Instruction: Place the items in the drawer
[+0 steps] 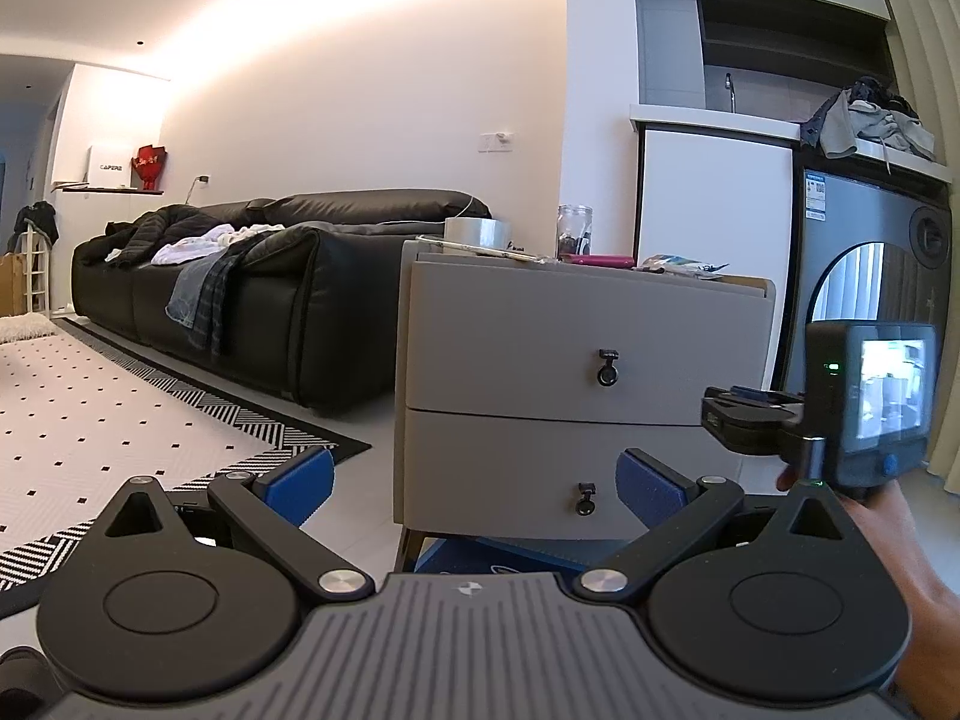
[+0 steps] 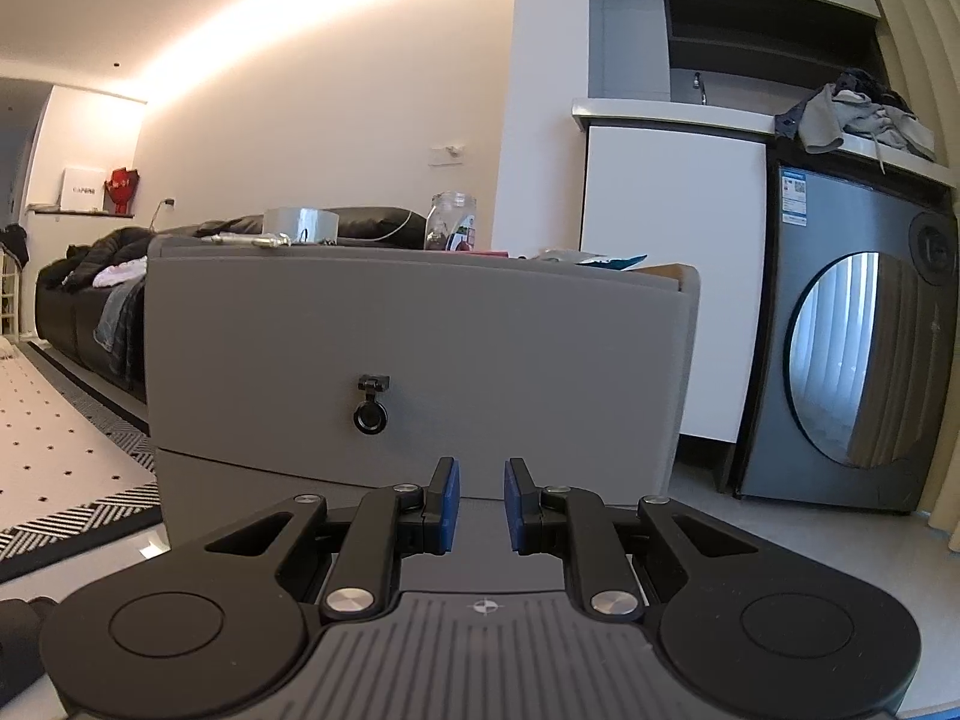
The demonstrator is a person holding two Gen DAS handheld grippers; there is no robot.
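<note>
below the ring pull (image 2: 370, 417) of the closed upper drawer (image 2: 420, 360), right tool (image 2: 482, 504), narrowly open and empty, should rise and centre before closing.

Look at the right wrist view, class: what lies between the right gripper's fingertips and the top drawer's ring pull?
Nothing. In the right wrist view, only bare grey drawer front separates the right gripper from the ring pull, which hangs above and slightly left.

We see our left claw (image 1: 474, 486) and right claw (image 2: 482, 507) built alike: black linkage arms, silver pivot screws, blue finger pads (image 2: 451, 501), round black discs, a ribbed grey body with a small compass-like mark.
</note>
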